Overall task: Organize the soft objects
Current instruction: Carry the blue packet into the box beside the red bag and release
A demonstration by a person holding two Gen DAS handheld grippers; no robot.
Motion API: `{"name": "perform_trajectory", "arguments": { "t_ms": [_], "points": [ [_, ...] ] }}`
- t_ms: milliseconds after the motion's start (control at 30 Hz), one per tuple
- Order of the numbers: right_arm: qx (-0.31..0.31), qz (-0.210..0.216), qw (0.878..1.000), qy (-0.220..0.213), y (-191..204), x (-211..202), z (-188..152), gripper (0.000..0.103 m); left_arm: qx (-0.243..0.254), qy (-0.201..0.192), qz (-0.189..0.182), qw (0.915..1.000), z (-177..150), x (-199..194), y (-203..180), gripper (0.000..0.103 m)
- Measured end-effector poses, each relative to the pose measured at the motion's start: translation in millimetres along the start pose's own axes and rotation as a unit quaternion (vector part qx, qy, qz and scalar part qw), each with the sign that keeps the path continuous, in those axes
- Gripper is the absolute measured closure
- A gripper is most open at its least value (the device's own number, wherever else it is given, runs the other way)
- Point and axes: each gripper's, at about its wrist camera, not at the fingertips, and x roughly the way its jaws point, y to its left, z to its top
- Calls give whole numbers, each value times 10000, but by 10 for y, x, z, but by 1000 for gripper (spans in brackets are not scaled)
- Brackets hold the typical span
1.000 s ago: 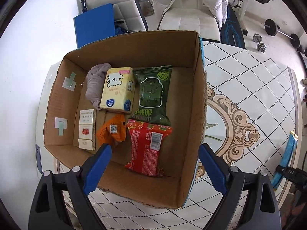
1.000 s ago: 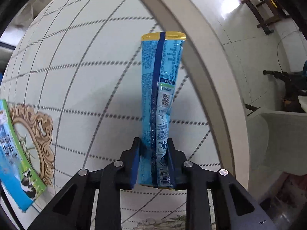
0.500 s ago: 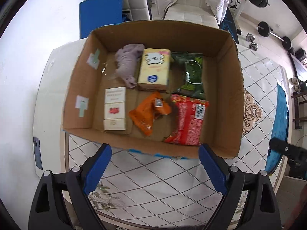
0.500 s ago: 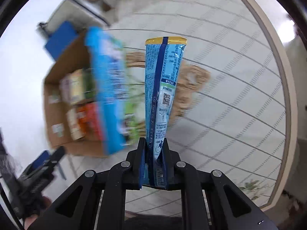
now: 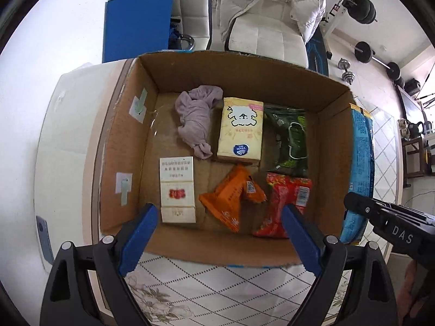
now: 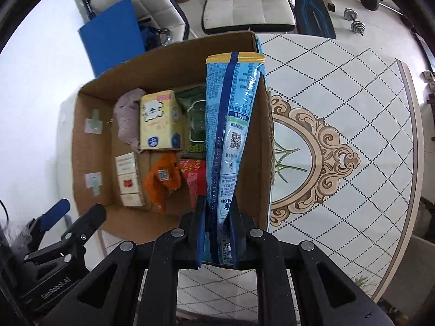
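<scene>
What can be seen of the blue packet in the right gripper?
The blue packet is a long, glossy foil-like pouch with a gold top seal, a dark blue back seam, a QR code and a barcode. The right gripper clamps its lower end, holding it edge-up over the cardboard box by its right wall.

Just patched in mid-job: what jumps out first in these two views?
The long blue packet stands out, clamped upright in the right gripper over the right wall of the cardboard box. Inside the box lie a yellow tissue pack, a crumpled cloth and red, orange and green snack bags. The left gripper hangs open at the box's near edge.
</scene>
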Motion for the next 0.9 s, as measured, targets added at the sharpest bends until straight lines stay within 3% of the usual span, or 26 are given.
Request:
{"name": "perform_trajectory", "arguments": {
  "t_ms": [200, 500, 567, 633, 733, 800, 900],
  "points": [
    [87, -319, 9994, 101, 10, 314, 93, 87, 154, 284, -32, 9995, 135, 321, 41, 10],
    [42, -694, 9973, 219, 60, 493, 96, 83, 260, 248, -129, 9993, 221, 350, 59, 10],
    [-6, -847, 9964, 87, 87, 438, 78, 75, 237, 201, -85, 9995, 228, 304, 73, 10],
    [-19, -854, 9963, 0, 111, 373, 54, 48, 231, 134, -36, 9996, 225, 255, 82, 10],
    [-80, -746, 9971, -112, 153, 269, 6, 26, 192, 61, -97, 9998, 201, 152, 106, 10],
    [-151, -892, 9956, -225, 188, 183, -43, 18, 189, -14, -67, 9998, 170, 64, 118, 10],
    [-219, -974, 9942, -395, 220, 37, -137, 15, 220, -207, 26, 9995, 100, -93, 119, 1]
  ]
}}
